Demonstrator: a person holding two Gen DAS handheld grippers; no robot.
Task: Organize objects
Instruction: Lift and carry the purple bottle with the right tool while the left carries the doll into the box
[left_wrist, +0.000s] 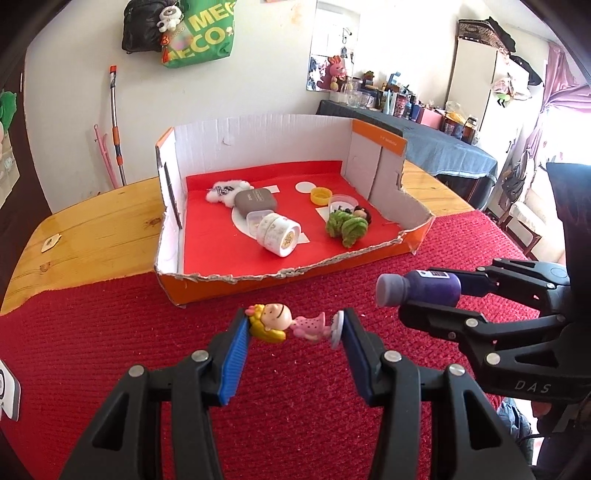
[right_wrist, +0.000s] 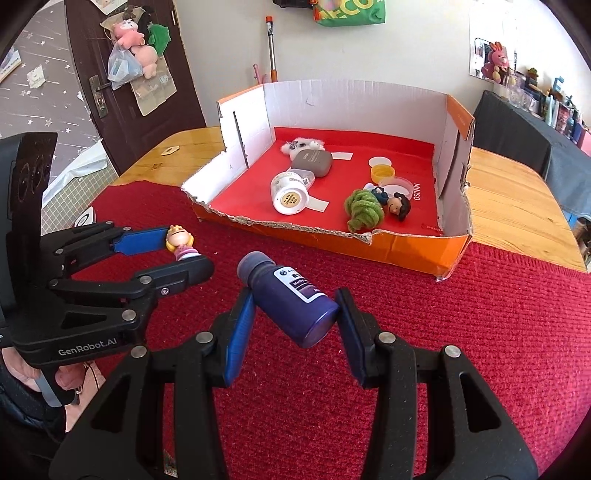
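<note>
- Left wrist view: the left gripper (left_wrist: 293, 326) is partly closed and clamped on a small doll figurine (left_wrist: 286, 324). The blue pads press its two ends, the blonde head against the left pad and the round base against the right pad.
- The figurine lies crosswise between the fingers, its long axis running left to right, head to the left. It hangs above the red cloth (left_wrist: 110, 332), short of the cardboard box (left_wrist: 258, 129).
- In the same view the right gripper (left_wrist: 430, 301) enters from the right, holding a purple bottle (left_wrist: 421, 291) whose grey cap points left.
- Right wrist view: the right gripper (right_wrist: 295, 314) is partly closed and grasps the purple bottle (right_wrist: 291, 302); the left pad bears near the shoulder, the right pad near the bottom rim.
- The bottle sits tilted between the fingers, its long axis running from upper left to lower right, cap away and to the left, flat bottom toward the camera. It is above the red cloth (right_wrist: 461, 332), in front of the box (right_wrist: 406, 251).
- The left gripper (right_wrist: 183, 249) shows at the left, the figurine (right_wrist: 181, 243) pinched between its fingers, head uppermost in this view.
- Inside the box lie a tape roll (right_wrist: 290, 192), a grey case (right_wrist: 314, 160), a green yarn bundle (right_wrist: 364, 212) and a yellow cap (right_wrist: 382, 172).
</note>
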